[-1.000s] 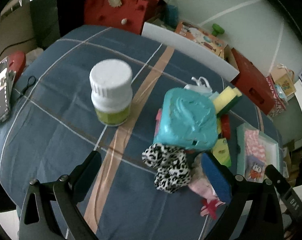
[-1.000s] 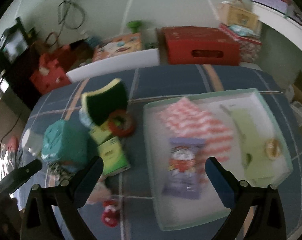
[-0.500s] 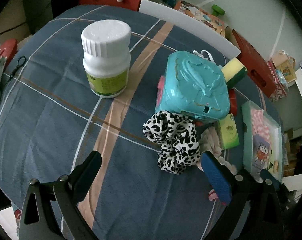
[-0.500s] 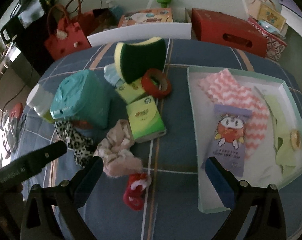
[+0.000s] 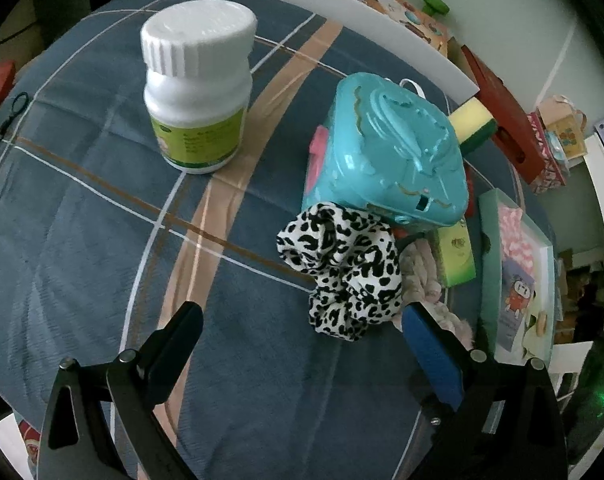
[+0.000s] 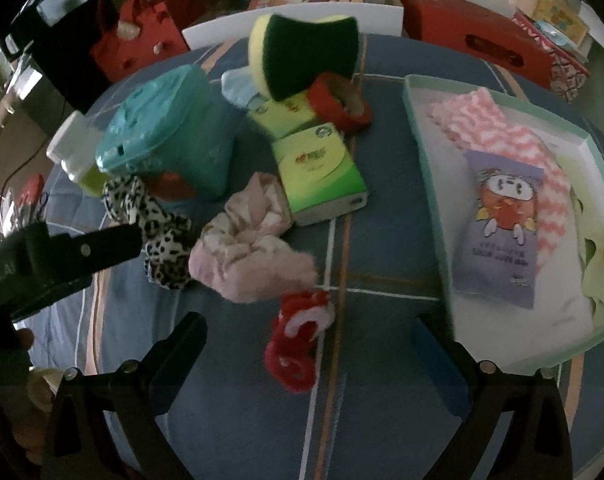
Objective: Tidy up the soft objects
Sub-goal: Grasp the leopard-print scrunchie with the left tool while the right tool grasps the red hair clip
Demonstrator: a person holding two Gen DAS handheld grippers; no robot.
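black plastic left gripper (image 5: 302,320): jaws spread wide, empty, hovering just short of the leopard scrunchie.
black plastic right gripper (image 6: 309,332): jaws wide apart, holding nothing, poised over the red piece.
fuzzy red-and-white scrunchie (image 6: 296,342): crumpled on the cloth between the right fingers.
black-and-white leopard-print fabric scrunchie (image 5: 343,276): ruffled loop, touching the teal box.
fluffy pale pink scrunchie (image 6: 248,244): bunched, beside the leopard one, against the tissue pack.
soft green rectangular tissue pack (image 6: 319,172): lying flat.
glossy teal plastic box with moulded lid (image 5: 389,152): tilted.
white ribbed-cap plastic bottle with green label (image 5: 198,92): upright, apart from the pile.
yellow-and-green foam sponge (image 6: 305,54): propped at the back of the pile.
pale green shallow tray (image 6: 425,148): holds a pink chevron cloth (image 6: 505,140) and a purple printed packet (image 6: 501,220).
blue striped tablecloth (image 5: 82,220): smooth weave.
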